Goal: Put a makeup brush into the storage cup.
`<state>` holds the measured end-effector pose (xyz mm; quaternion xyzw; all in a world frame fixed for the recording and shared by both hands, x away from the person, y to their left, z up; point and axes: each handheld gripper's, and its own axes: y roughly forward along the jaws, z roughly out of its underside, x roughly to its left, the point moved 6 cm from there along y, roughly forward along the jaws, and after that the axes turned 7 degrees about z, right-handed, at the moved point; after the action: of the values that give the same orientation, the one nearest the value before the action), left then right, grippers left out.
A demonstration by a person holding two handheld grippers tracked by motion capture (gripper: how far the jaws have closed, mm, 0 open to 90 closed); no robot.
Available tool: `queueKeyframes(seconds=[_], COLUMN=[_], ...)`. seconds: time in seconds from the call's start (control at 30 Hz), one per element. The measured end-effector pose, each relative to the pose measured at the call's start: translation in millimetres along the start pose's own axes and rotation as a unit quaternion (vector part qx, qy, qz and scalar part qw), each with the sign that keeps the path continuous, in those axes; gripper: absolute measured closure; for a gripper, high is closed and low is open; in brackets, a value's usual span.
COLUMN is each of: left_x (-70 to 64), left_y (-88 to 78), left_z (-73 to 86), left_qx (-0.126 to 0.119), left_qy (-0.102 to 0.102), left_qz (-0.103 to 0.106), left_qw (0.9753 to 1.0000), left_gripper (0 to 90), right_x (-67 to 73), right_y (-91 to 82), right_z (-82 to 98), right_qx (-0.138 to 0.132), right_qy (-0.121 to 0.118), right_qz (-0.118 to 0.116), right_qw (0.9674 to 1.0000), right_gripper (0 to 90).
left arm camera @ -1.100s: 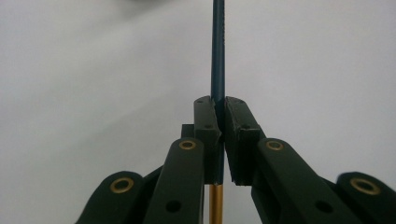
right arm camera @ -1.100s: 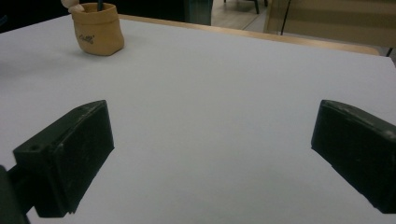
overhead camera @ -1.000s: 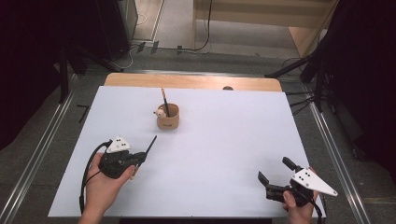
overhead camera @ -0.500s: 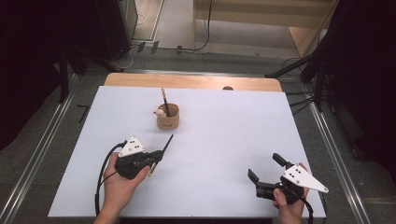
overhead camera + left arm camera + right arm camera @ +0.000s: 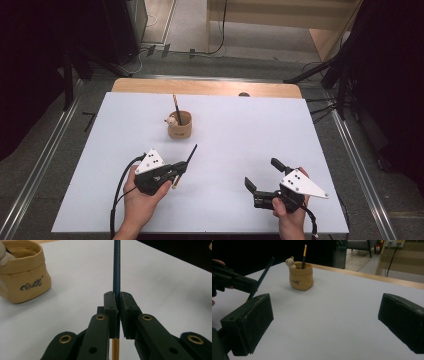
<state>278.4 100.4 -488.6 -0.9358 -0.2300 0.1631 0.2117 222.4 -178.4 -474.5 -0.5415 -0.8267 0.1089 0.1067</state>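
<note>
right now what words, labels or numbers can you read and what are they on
"closy", as best it reads: dark cursive lettering on the side of the tan pen pot; the last letters are uncertain.
The same lettering on the pen pot in the right gripper view is too blurred to read.
Tiny marks on the dark pencil: too small to read.

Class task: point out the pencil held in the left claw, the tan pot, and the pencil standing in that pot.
held pencil (image 5: 116, 270), left gripper view, on its dark shaft above the claw.
pot (image 5: 180, 127), high view, on its front wall.
standing pencil (image 5: 304, 256), right gripper view, on its shaft above the rim.
</note>
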Motion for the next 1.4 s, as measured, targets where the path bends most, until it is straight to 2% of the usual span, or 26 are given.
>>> queueKeyframes(seconds=[0.3, 0.43, 0.6, 0.73, 0.83, 0.93, 1.0, 1.1, 1.23, 1.33, 1.4], left_x=[-6.4, -11.7, -16.5, -20.3, -22.6, -25.7, -28.3, -32.3, -37.1, -40.3, -42.4], left_y=[2.5, 6.2, 10.0, 11.1, 12.1, 13.0, 14.2, 16.3, 19.2, 21.1, 21.9], left_z=[-1.8, -1.5, -1.4, -2.2, -2.3, -2.2, -1.8, -1.8, -1.7, -1.3, -1.4], left_qx=[-0.025, -0.029, -0.037, -0.047, -0.052, -0.061, -0.066, -0.069, -0.069, -0.069, -0.071], left_qy=[0.002, 0.009, 0.009, 0.009, 0.005, 0.006, 0.008, 0.010, 0.014, 0.017, 0.018], left_qz=[0.012, 0.019, 0.028, 0.034, 0.043, 0.052, 0.056, 0.062, 0.065, 0.068, 0.070], left_qw=[0.9996, 0.9994, 0.9989, 0.9983, 0.9977, 0.9968, 0.9963, 0.9957, 0.9954, 0.9952, 0.9949], left_gripper=[85.3, 85.3, 85.3, 85.3, 85.3, 85.3, 85.3, 85.3, 85.3, 85.3, 85.3], right_x=[26.0, 37.3, 51.1, 59.9, 63.6, 67.0, 69.3, 69.9, 71.6, 75.8, 78.0], right_y=[18.1, 24.7, 33.3, 37.7, 41.2, 44.5, 45.4, 46.0, 47.9, 48.5, 48.7], right_z=[-8.1, -10.6, -11.4, -11.9, -11.6, -11.8, -12.3, -13.8, -12.0, -10.9, -10.9], right_qx=[0.003, 0.005, 0.017, 0.017, 0.017, 0.015, 0.015, 0.015, 0.021, 0.026, 0.027], right_qy=[0.007, 0.021, 0.037, 0.049, 0.061, 0.090, 0.101, 0.130, 0.145, 0.162, 0.168], right_qz=[-0.026, -0.044, -0.057, -0.070, -0.068, -0.076, -0.071, -0.065, -0.060, -0.086, -0.095], right_qw=[0.9996, 0.9988, 0.9976, 0.9962, 0.9956, 0.9930, 0.9922, 0.9893, 0.9874, 0.9828, 0.9809], right_gripper=[2.6, 5.7, 9.8, 13.4, 16.1, 21.2, 25.3, 34.8, 42.2, 47.9, 51.8])
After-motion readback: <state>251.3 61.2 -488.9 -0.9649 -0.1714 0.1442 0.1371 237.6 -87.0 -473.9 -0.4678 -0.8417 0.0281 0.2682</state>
